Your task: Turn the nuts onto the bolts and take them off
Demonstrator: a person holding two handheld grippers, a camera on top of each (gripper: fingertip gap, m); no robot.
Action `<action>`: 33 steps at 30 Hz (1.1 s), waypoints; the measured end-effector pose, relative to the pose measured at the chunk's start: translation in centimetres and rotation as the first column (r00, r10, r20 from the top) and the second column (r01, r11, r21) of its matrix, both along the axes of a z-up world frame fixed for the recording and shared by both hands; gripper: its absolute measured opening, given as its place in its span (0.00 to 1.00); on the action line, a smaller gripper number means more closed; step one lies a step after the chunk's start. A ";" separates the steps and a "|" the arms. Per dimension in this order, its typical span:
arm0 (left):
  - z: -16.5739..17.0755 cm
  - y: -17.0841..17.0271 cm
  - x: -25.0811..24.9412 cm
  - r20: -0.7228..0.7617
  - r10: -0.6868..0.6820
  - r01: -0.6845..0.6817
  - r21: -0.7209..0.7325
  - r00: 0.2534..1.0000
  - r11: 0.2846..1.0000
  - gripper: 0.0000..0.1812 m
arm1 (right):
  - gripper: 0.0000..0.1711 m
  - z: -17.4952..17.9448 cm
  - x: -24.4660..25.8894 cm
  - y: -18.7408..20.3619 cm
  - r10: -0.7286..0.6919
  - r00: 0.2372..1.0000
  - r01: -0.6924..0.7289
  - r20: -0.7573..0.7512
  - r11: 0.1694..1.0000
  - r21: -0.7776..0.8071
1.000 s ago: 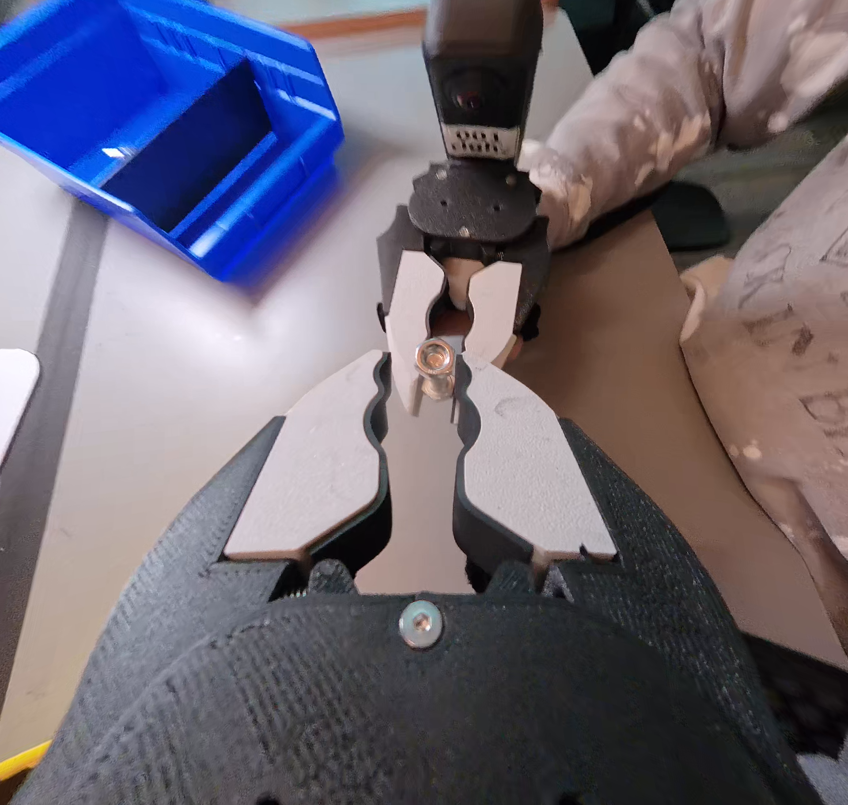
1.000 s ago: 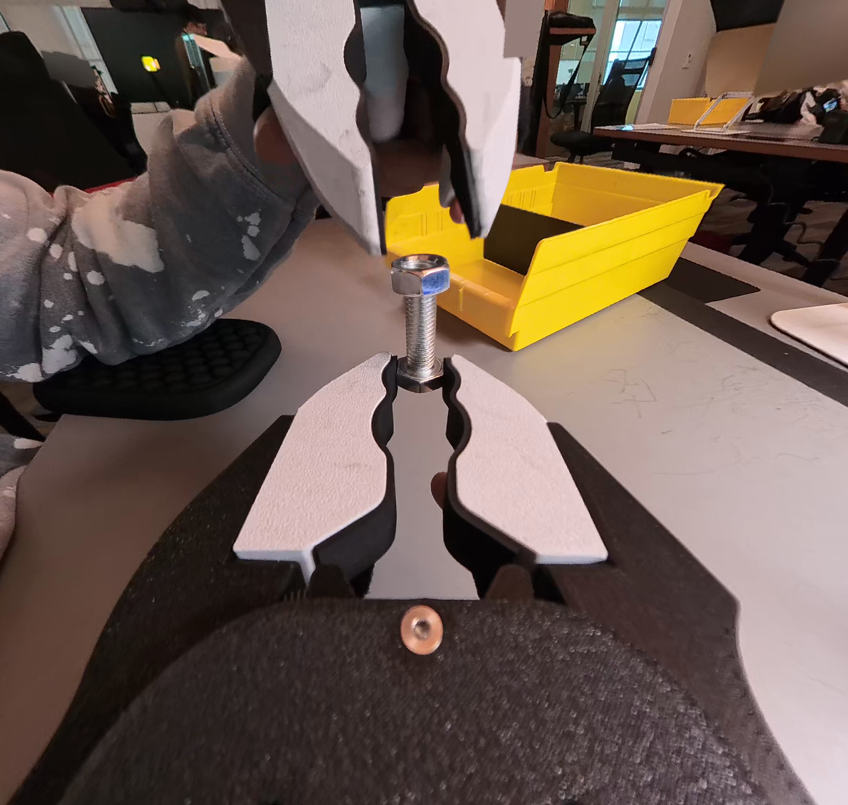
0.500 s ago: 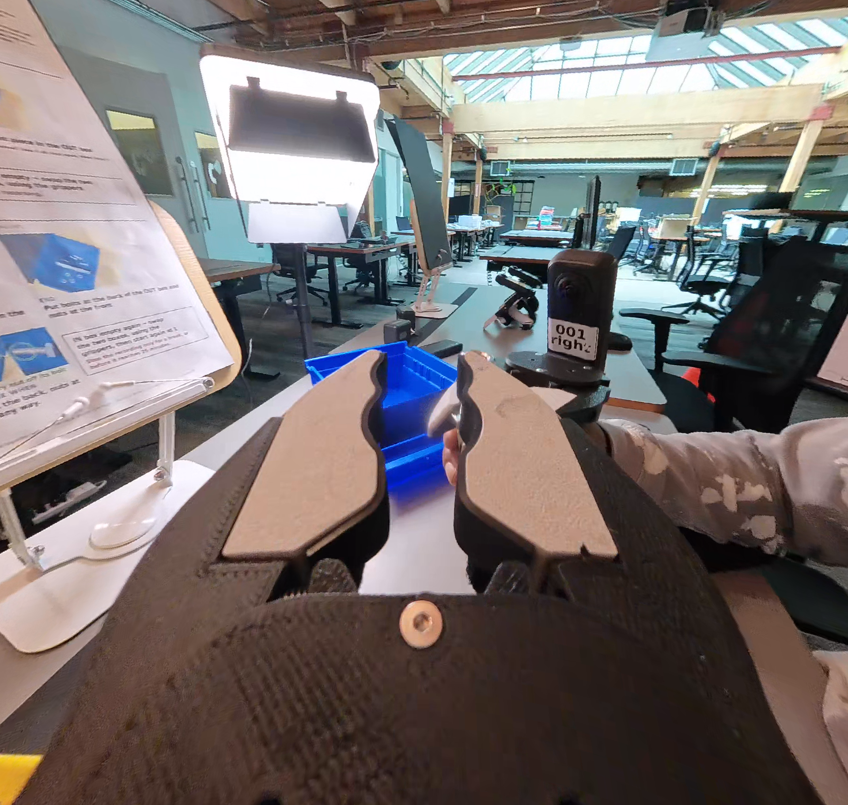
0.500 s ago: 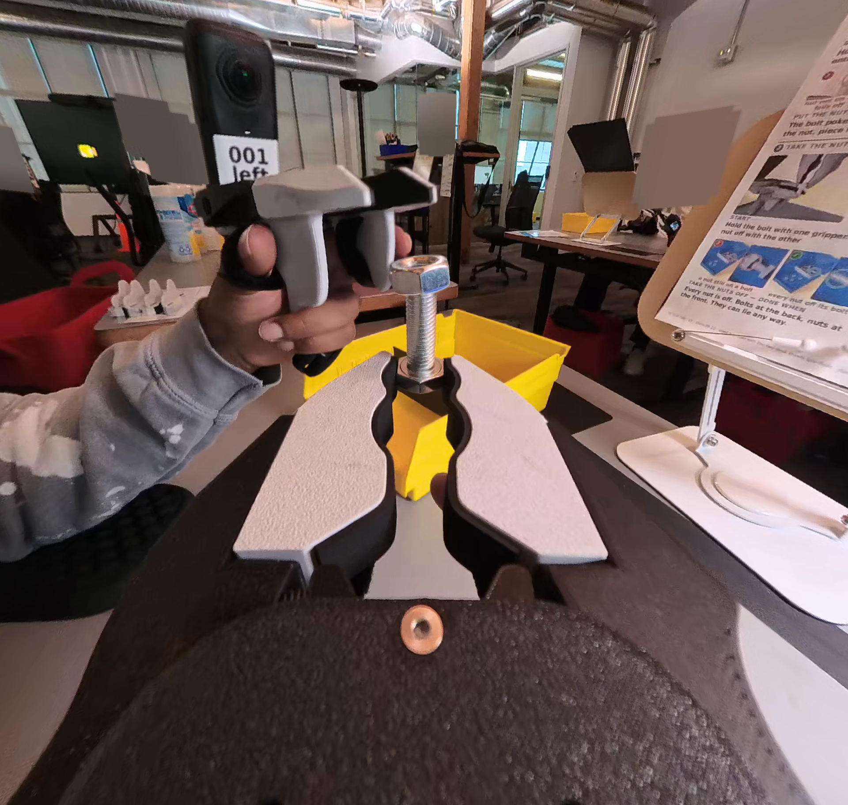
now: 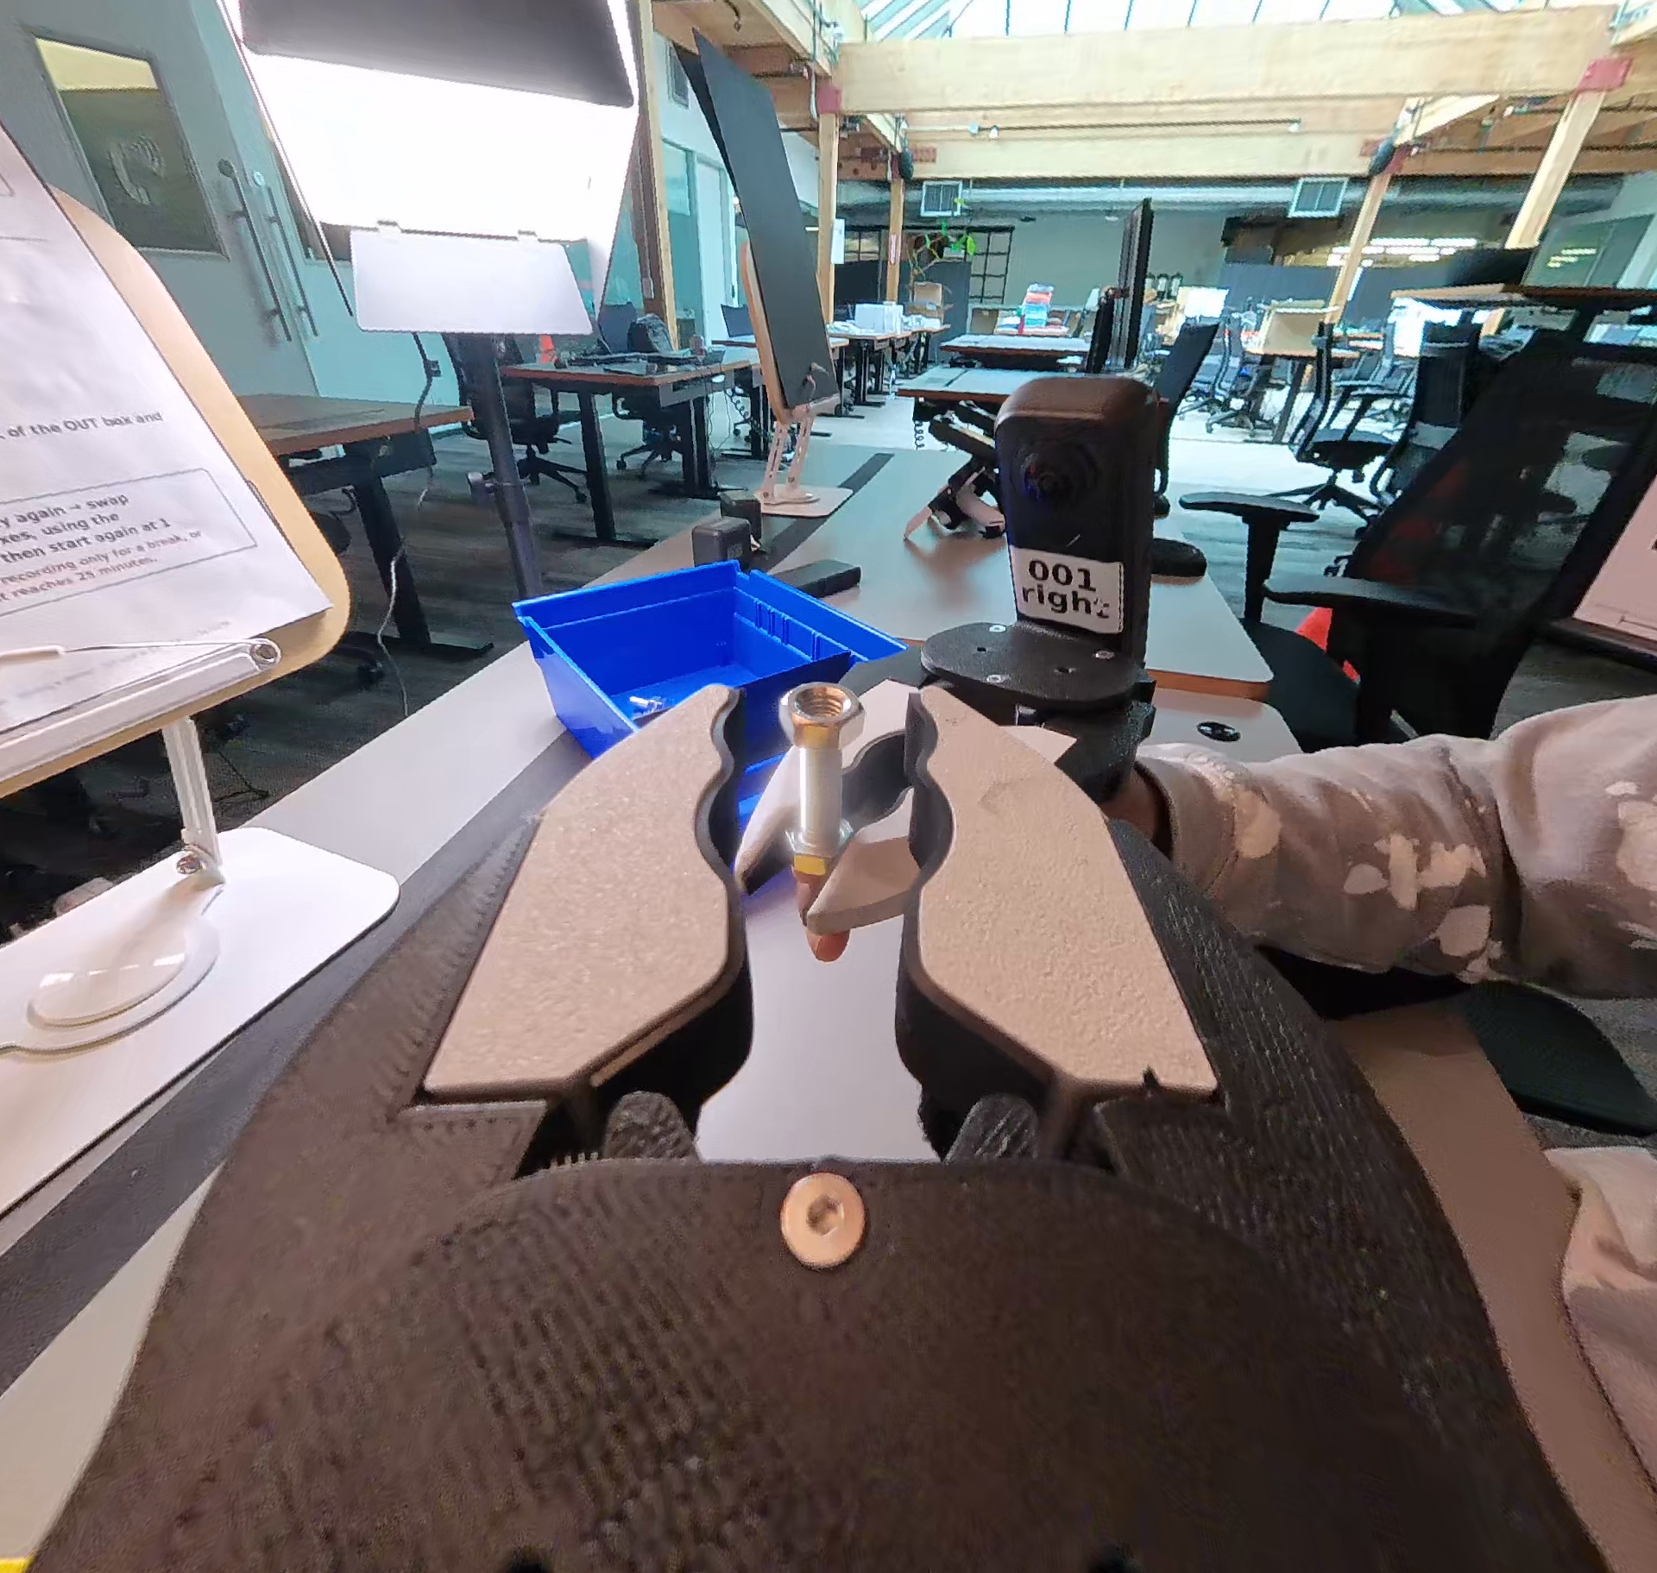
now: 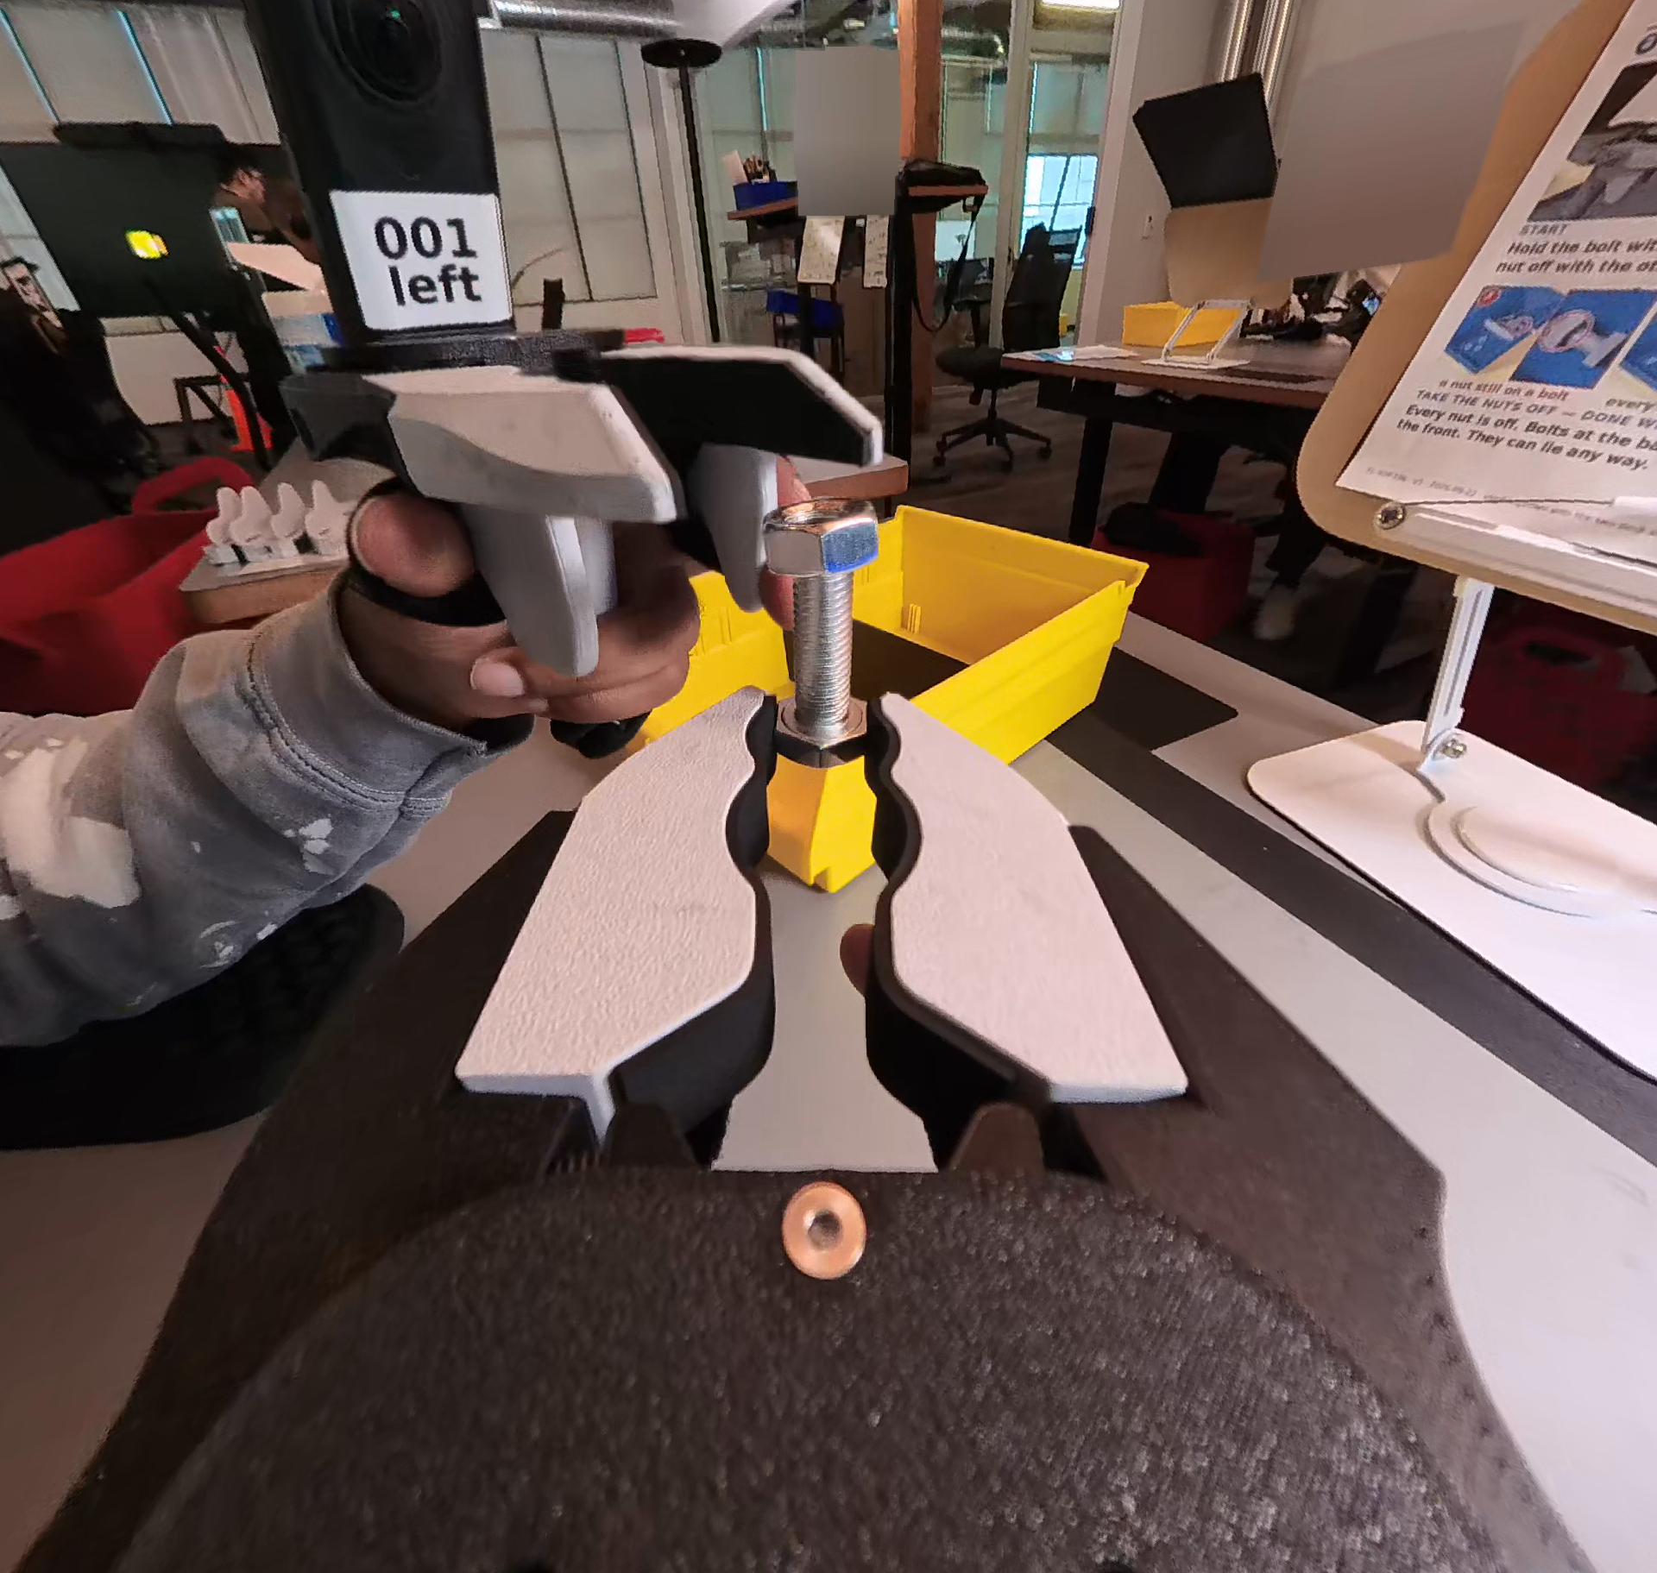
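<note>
Your left tongs [image 5: 820, 714] stand parted, w/ the bolt [image 5: 814, 790] upright in the gap near their tips and clear of both pads as far as this angle shows. Behind them the blue bin [image 5: 690, 642] sits on the bench [image 5: 430, 777], one small fastener inside; the stand w/ the printed sheet [image 5: 125, 472] crowds the left edge.

Your right tongs [image 6: 820, 728] are clamped on the nut [image 6: 818, 734] at the bolt's lower end, hex head [image 6: 820, 535] up top. The left tongs [image 6: 717, 490] hang at head height, one finger tip just beside the head, prob. not touching. The yellow bin [image 6: 995, 633] is right behind, corner close under the nut. Open bench lies to the right before the second stand's base [image 6: 1435, 822].
</note>
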State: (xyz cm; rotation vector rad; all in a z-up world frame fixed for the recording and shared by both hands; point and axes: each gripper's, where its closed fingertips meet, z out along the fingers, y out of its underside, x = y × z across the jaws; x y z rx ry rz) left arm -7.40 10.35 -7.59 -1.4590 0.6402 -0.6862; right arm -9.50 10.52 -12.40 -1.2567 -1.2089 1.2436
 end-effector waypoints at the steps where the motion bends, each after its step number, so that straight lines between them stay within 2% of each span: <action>1: -0.3 0.1 0.1 -0.010 -0.001 0.001 -0.004 1.000 1.000 0.19 | 0.11 -0.1 0.0 0.0 0.003 1.000 -0.003 0.002 1.000 -0.002; 11: -1.2 0.1 0.2 -0.020 -0.033 0.033 -0.015 0.999 0.999 0.10 | 0.11 -0.8 -0.3 -0.4 0.021 1.000 -0.021 0.022 1.000 -0.001; 24: -2.2 -0.3 0.0 -0.130 -0.045 0.039 -0.045 0.991 0.998 0.10 | 0.11 -1.8 -0.4 -0.4 0.007 0.996 -0.014 0.086 0.997 0.080; 29: -2.3 -2.5 0.4 -0.132 -0.209 0.196 -0.108 0.969 0.975 0.10 | 0.11 -1.9 -0.2 -2.7 0.180 0.981 -0.188 0.076 0.976 0.107; 33: -2.6 -4.6 1.1 -0.190 -0.316 0.299 -0.115 0.929 0.947 0.10 | 0.11 -2.1 0.4 -5.2 0.347 0.934 -0.354 0.080 0.930 0.103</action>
